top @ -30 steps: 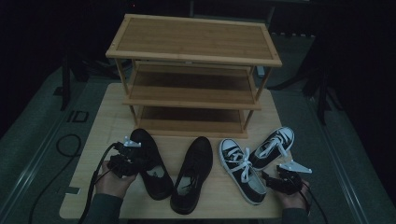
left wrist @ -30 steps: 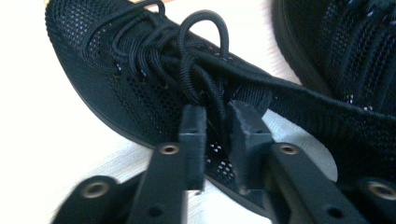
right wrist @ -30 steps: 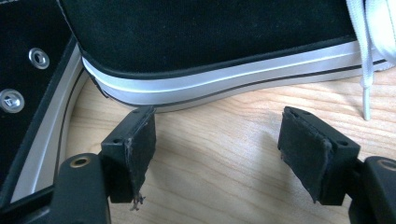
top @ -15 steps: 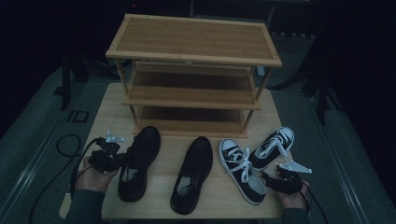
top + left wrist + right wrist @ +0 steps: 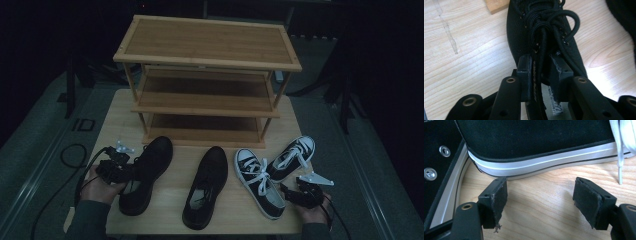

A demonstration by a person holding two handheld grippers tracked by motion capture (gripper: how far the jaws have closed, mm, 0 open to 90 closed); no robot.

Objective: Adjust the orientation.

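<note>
1. Between the left gripper's (image 5: pixel 541 75) closed jaws sits the collar of the left black shoe (image 5: pixel 145 172); the shoe lies at the table's (image 5: pixel 230 210) front left.
2. Right gripper (image 5: pixel 539 197) gapes empty beside a sneaker (image 5: pixel 544 147).
3. Step, I judge: grasp made; next calls for lifting toward the rack (image 5: pixel 207 60).

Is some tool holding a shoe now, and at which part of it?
The left tool grips the black leather shoe at its collar edge; the right tool is open, holding nothing.
</note>
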